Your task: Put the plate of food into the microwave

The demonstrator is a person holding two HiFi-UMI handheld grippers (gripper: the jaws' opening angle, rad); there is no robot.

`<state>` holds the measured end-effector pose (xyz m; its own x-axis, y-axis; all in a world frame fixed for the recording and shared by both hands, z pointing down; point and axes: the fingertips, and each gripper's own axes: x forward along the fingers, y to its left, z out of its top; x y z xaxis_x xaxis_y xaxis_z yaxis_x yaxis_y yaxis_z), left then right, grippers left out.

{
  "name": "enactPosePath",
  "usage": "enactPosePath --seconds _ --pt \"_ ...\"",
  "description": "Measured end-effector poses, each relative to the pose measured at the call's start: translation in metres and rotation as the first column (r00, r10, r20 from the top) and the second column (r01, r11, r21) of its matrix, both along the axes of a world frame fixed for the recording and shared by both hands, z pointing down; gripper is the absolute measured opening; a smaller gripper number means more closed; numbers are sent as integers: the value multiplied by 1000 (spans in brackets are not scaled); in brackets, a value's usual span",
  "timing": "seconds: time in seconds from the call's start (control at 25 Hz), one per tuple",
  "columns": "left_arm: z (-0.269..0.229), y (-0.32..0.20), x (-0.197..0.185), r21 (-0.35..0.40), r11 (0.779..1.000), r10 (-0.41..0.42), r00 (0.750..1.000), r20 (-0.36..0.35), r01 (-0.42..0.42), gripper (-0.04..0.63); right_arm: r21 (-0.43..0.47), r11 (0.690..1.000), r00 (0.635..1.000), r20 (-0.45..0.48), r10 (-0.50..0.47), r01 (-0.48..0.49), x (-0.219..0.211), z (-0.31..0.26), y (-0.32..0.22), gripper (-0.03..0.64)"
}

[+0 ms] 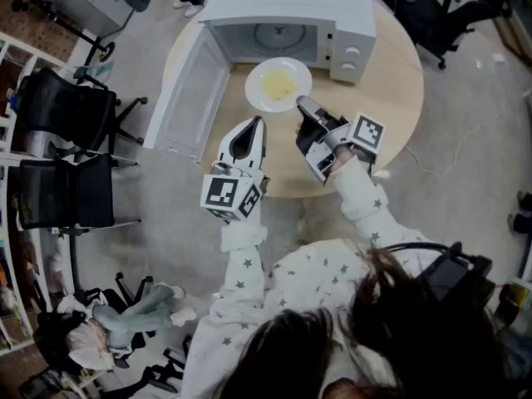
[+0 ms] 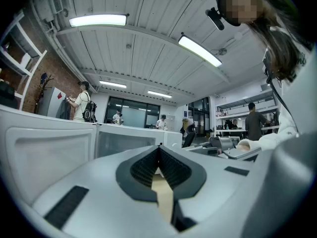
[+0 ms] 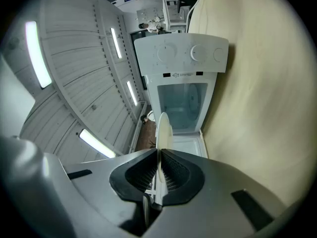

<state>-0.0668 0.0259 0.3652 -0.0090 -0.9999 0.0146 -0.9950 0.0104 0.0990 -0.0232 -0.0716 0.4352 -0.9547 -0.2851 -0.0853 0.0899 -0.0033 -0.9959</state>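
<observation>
Starred sleeves (image 1: 243, 260) over round wooden table (image 1: 391, 98) bearing microwave (image 1: 291, 2); office chairs (image 1: 71, 191) around.

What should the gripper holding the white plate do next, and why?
Probably push the round white plate of yellow food straight ahead into the white microwave. The right gripper is shut on its rim, the door stands open, and the chamber just beyond looks free.
</observation>
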Motion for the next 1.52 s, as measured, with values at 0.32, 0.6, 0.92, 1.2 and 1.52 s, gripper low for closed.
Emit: enactPosePath --seconds 0.32,0.6,0.92,1.2,1.52 --pt "11 -49 -36 -22 1000 14 1000 -17 -14 2 -3 1000 999 -43 17 -17 -35 8 -42 18" --pt "24 -98 -72 -54 998 37 999 -21 -38 2 -31 998 995 -88 55 -58 -64 23 -88 18" --pt "41 -139 -97 -87 987 126 989 -71 -132 2 -63 984 976 -152 157 -168 -89 42 -125 18" --pt "60 -167 -110 -103 950 283 953 -110 -294 2 -51 950 942 -153 298 -309 -114 56 -149 18" --pt "75 -194 -125 -105 924 355 926 -132 -369 2 -63 913 903 -189 385 -402 -124 72 -163 18"
